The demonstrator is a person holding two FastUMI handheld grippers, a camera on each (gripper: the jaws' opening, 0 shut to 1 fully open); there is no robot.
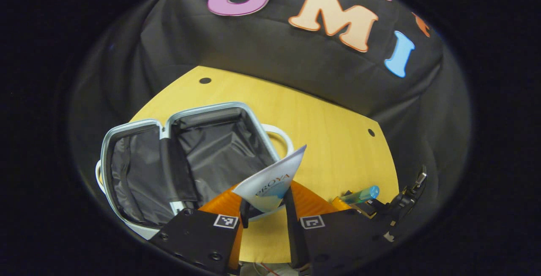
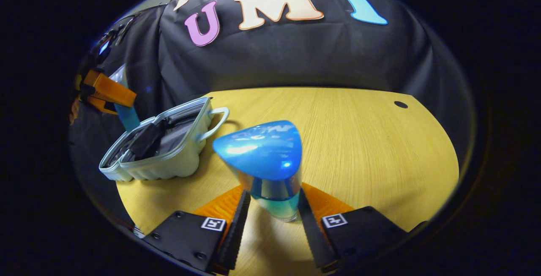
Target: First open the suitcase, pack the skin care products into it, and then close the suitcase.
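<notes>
The pale suitcase (image 1: 139,157) lies open on the wooden table, its two dark-lined halves bare inside; it also sits at the left in the right gripper view (image 2: 169,149). My left gripper (image 1: 265,210) is shut on a white and blue tube (image 1: 274,178), held above the table just right of the suitcase's open half. My right gripper (image 2: 272,208) is shut on a clear bottle with a glossy blue cap (image 2: 264,153), raised over the table. That same bottle (image 1: 363,193) and the right gripper (image 1: 380,206) appear low at the right in the left gripper view.
The wooden table (image 2: 372,140) has small dark holes near its far edge (image 2: 400,104). The black cloth wall rises right behind it. The suitcase's looped handle (image 2: 215,121) points toward the middle of the table.
</notes>
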